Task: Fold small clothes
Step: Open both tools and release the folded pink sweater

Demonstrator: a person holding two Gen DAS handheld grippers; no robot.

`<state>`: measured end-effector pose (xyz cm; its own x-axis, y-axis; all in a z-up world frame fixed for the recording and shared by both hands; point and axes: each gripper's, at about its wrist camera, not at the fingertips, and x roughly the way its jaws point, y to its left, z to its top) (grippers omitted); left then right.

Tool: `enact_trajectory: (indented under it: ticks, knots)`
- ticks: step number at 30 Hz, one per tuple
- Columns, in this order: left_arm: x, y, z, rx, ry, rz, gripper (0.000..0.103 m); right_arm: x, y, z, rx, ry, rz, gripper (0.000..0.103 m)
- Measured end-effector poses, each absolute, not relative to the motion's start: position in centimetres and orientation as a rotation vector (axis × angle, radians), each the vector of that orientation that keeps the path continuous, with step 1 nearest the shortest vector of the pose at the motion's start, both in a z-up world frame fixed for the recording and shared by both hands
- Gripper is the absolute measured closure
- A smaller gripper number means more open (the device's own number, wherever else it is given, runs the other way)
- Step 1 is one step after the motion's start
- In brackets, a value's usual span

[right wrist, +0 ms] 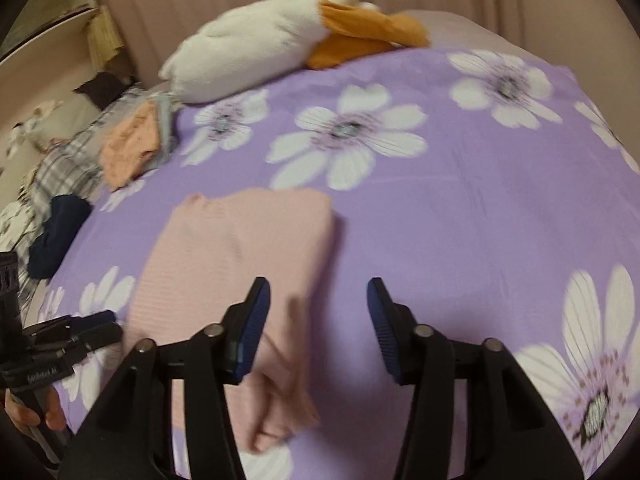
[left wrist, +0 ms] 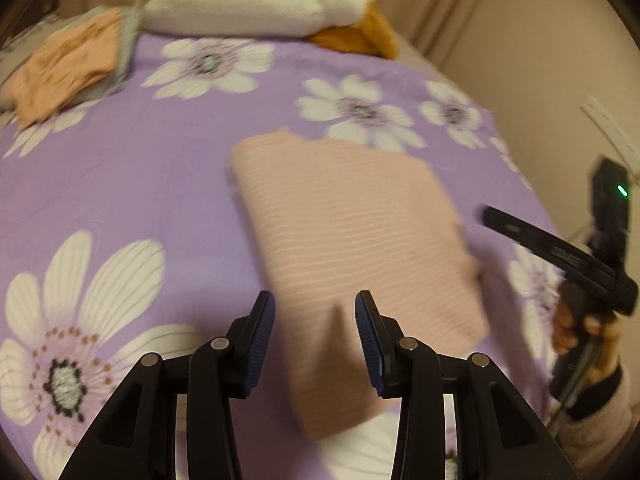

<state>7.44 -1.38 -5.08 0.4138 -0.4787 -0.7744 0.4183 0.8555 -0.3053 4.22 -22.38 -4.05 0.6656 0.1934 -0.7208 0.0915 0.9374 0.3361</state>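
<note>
A pink ribbed garment (left wrist: 352,236) lies partly folded on the purple flowered bedspread (left wrist: 120,184). It also shows in the right wrist view (right wrist: 240,256), with a bunched end near the front (right wrist: 280,412). My left gripper (left wrist: 315,312) is open and empty, just above the garment's near end. My right gripper (right wrist: 319,300) is open and empty, over the garment's right edge. The right gripper also shows at the right of the left wrist view (left wrist: 520,232), beside the garment. The left gripper shows at the left of the right wrist view (right wrist: 96,326).
A white and orange plush toy (left wrist: 256,0) lies at the far end of the bed. An orange-pink folded garment (left wrist: 68,68) lies on a grey one at the far left. A dark blue garment (right wrist: 56,236) and a plaid cloth (right wrist: 68,168) lie by the left edge.
</note>
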Motion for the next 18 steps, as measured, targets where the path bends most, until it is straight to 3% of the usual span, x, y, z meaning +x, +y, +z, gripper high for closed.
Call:
enact_trajectory:
  ticks: [4,12,18]
  knots:
    - [6.5,-4.0,-4.8,-0.005,0.958,-0.604,0.064,6.5,-19.8,-4.0,0.307,0.832,0.14,0.076]
    - [6.9,-4.5,-8.3,0.002,1.06,-0.624,0.064,10.1,-18.6,-8.5,0.322,0.968,0.151,0.087]
    - [7.3,-4.4,-7.5,-0.019,1.048,-0.644,0.064,9.8,-18.8,-8.0,0.347,0.963,0.139,0.09]
